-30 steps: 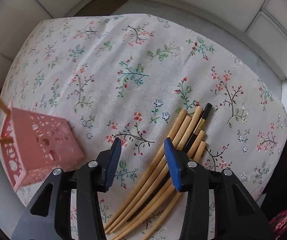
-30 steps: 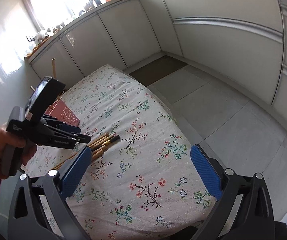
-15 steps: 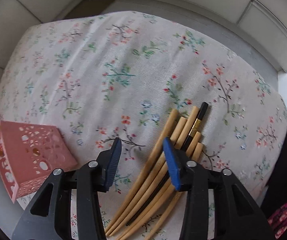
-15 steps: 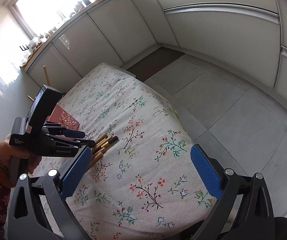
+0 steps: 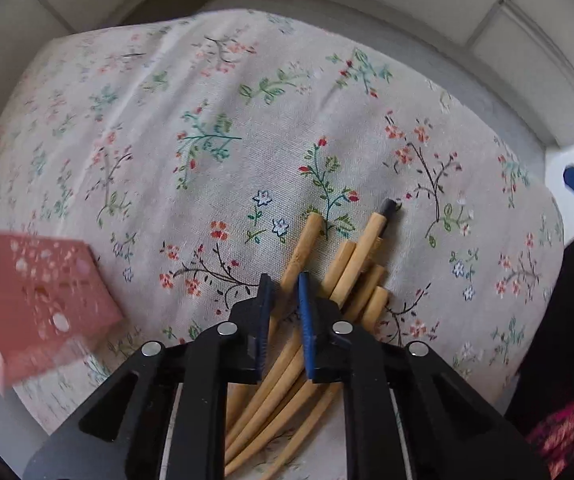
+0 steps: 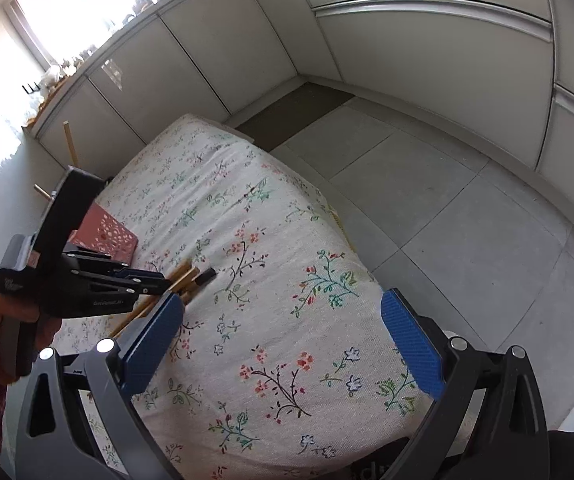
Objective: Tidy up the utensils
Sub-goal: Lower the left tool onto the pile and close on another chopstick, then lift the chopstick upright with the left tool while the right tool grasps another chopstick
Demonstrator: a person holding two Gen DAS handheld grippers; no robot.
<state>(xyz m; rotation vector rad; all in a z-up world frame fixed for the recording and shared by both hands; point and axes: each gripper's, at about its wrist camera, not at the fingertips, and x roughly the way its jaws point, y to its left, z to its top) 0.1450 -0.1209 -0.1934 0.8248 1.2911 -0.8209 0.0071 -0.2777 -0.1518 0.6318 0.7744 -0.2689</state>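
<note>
A bundle of wooden chopsticks (image 5: 351,272) lies fanned on the flowered cloth (image 5: 215,152) that covers the surface, their near ends cut off by the bottom of the left wrist view and partly hidden under the left tool (image 5: 285,312). Its jaws are drawn in to a narrow gap around the leftmost chopstick (image 5: 301,248); whether the pads actually press on it cannot be told. One dark-tipped stick (image 5: 389,208) pokes out at the far right of the bundle, mostly covered by the wooden ones. To the left stands a pink perforated holder (image 5: 43,300), blurred and cut off by the frame edge. From the right wrist view the left tool is seen side-on, and two sticks (image 6: 69,142) rise behind it, their lower parts hidden by its body. The right tool (image 6: 283,336) hangs spread wide and empty over the near right part of the cloth, well apart from the chopsticks
</note>
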